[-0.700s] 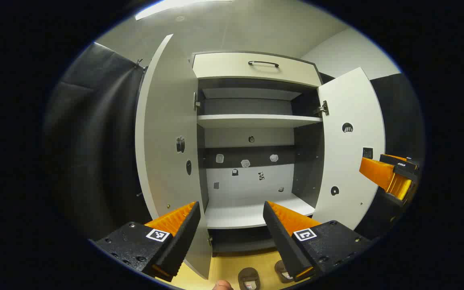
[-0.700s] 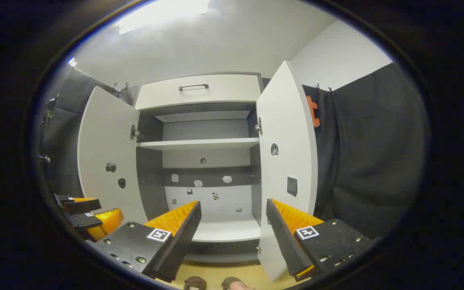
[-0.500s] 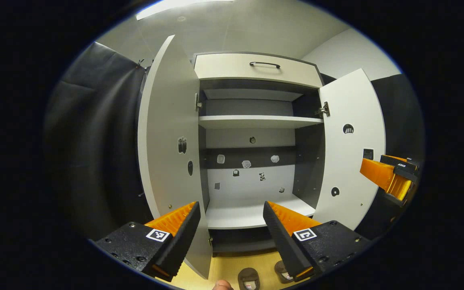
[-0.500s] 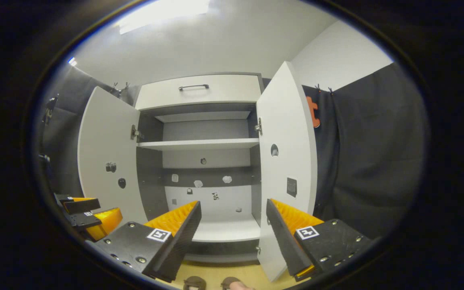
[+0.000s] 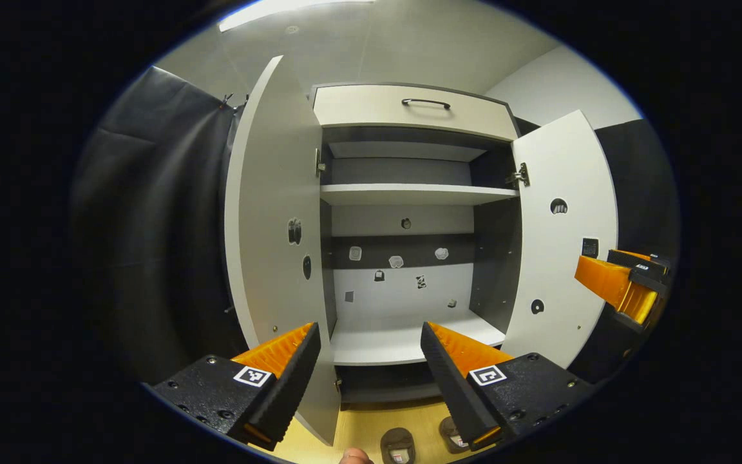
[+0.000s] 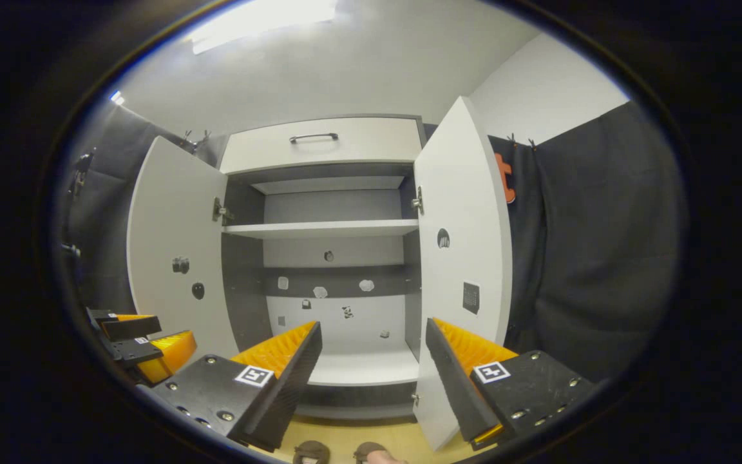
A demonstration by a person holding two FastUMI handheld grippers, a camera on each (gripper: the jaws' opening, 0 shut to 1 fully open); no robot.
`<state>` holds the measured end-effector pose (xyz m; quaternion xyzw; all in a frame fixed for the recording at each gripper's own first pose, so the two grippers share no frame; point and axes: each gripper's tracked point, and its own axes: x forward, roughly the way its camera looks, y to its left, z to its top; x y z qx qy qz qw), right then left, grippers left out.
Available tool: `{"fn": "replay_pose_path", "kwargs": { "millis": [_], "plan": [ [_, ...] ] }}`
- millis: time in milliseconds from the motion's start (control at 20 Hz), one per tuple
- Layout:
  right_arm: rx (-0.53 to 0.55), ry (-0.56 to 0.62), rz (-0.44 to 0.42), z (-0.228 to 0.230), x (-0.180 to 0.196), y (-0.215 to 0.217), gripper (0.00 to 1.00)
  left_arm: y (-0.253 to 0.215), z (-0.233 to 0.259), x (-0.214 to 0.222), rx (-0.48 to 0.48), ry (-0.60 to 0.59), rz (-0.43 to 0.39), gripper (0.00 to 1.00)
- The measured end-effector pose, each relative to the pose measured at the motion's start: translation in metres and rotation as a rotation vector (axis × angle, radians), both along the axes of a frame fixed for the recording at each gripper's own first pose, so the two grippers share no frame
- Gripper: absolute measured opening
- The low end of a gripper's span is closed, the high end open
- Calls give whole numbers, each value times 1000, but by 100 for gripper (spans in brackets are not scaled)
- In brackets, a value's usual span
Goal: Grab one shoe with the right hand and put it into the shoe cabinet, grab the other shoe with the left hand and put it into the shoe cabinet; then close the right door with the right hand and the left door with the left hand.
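Note:
Two dark shoes lie side by side on the yellow floor in front of the shoe cabinet, at the bottom edge of the left gripper view. They also show at the bottom of the right gripper view. Both cabinet doors, the left door and the right door, stand wide open. My left gripper is open and holds nothing, raised above the shoes and facing the lower shelf. My right gripper is likewise open with nothing in it, beside the right door.
A shut drawer with a dark handle tops the cabinet. Black cloth hangs on either side. The right gripper shows far right in the left gripper view; the left gripper shows low left in the right gripper view.
The cabinet has drifted slightly to the right in both views. Both grippers stay open and the shoes have not moved.

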<state>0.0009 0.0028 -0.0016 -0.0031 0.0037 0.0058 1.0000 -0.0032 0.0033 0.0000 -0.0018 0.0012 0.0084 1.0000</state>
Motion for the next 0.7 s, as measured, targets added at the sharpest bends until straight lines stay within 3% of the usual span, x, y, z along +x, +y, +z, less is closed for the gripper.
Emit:
{"fn": "replay_pose_path", "kwargs": {
  "millis": [350, 700],
  "plan": [
    [-21, 23, 13, -17, 5, 1, 97, -1, 0, 2, 4, 1, 7, 96],
    [-48, 153, 74, -124, -5, 16, 97, 1, -2, 3, 3, 4, 19, 96]
  ]
}}
